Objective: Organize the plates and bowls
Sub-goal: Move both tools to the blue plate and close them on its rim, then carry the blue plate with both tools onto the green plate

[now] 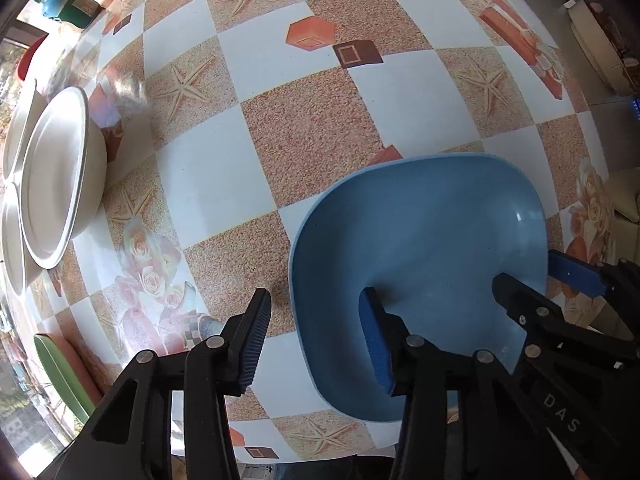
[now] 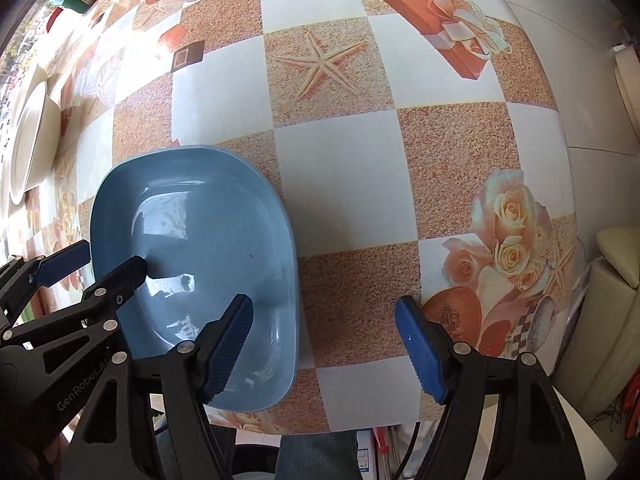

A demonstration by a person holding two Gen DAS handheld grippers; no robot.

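A blue squarish bowl (image 1: 420, 248) (image 2: 192, 240) sits upright on the patterned tablecloth (image 1: 304, 128) near the table's front edge. My left gripper (image 1: 316, 294) points down and straddles the bowl's left rim, one finger inside and one outside; its pads stand off the wall, so it is open. My right gripper (image 2: 324, 302) straddles the opposite rim in the same way, its outer finger well away from the bowl, also open. Each gripper shows in the other's view: the right gripper (image 1: 528, 268) and the left gripper (image 2: 114, 256).
Cream bowls and plates (image 1: 56, 176) (image 2: 32, 136) are stacked at the table's left side. A green plate (image 1: 60, 372) lies at the near left edge, a teal container (image 1: 68, 4) at the far left corner. Cream furniture (image 2: 616, 280) stands beyond the right edge.
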